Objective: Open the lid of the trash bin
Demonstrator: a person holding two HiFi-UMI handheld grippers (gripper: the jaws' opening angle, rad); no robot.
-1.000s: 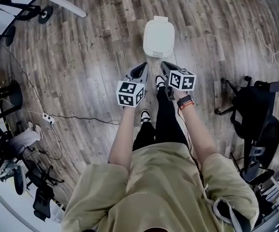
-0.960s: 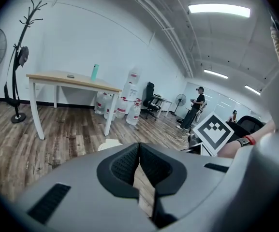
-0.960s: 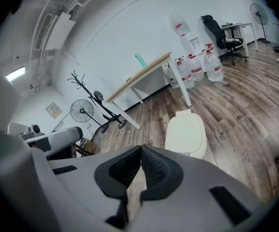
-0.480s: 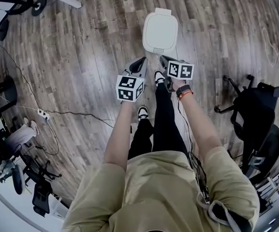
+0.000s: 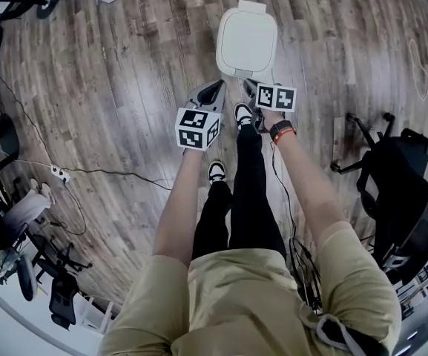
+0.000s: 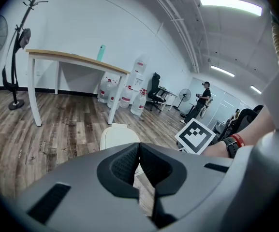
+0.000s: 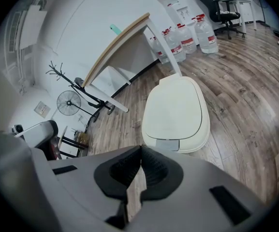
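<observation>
A white trash bin (image 5: 246,41) stands on the wooden floor ahead of me, its lid down. The right gripper view shows the bin (image 7: 177,114) close, with a grey latch tab (image 7: 167,144) at the lid's near edge. My right gripper (image 5: 251,89) hovers just short of the bin's near rim, jaws shut and empty. My left gripper (image 5: 215,92) is level with it to the left, also shut on nothing. In the left gripper view the bin (image 6: 119,138) shows just past the closed tips.
A black office chair (image 5: 395,191) stands to my right. Cables and a power strip (image 5: 58,174) lie on the floor at left. A wooden-topped table (image 7: 124,40), water bottles (image 7: 185,35) and a coat stand (image 7: 69,81) are behind the bin. A person (image 6: 199,100) stands far off.
Both grippers have moved forward and now sit closer to the bin's near rim. The bin lid stays down.
</observation>
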